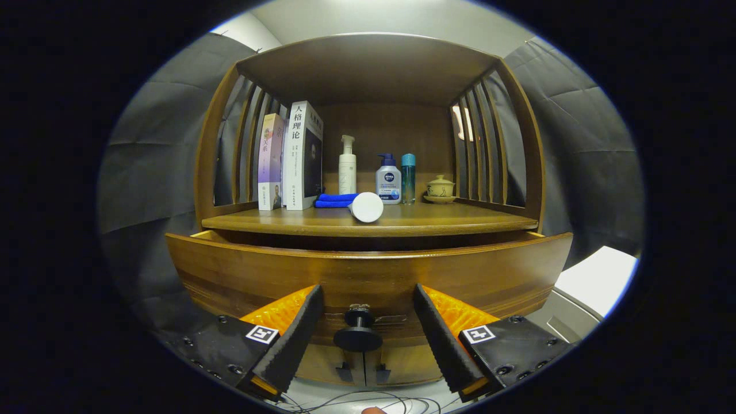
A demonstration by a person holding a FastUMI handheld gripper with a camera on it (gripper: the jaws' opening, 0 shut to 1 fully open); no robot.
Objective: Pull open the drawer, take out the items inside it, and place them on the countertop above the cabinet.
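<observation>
Right now, in the gripper view, I judge I am in the pulling step: the curved brown wooden drawer front [368,270] stands a little forward of the cabinet, with a dark gap showing between its top edge and the front edge of the table [448,221] above it. What lies inside the drawer I cannot see from here.

My tool [368,330] is wide open, its two fingers standing either side of the small dark round knob [358,336] at the middle of the drawer front. Neither finger touches the knob; it sits free between them, and I hold nothing.

Next, I think, the fingers must close squarely on that knob and draw straight back, since the gap looks too narrow to reach through.

On the table, near its front edge, lie a white tube [366,207] and a folded blue cloth [335,200], touching. Toward the back stand upright books [290,155], bottles [388,179] and a small lidded cup [440,187].
</observation>
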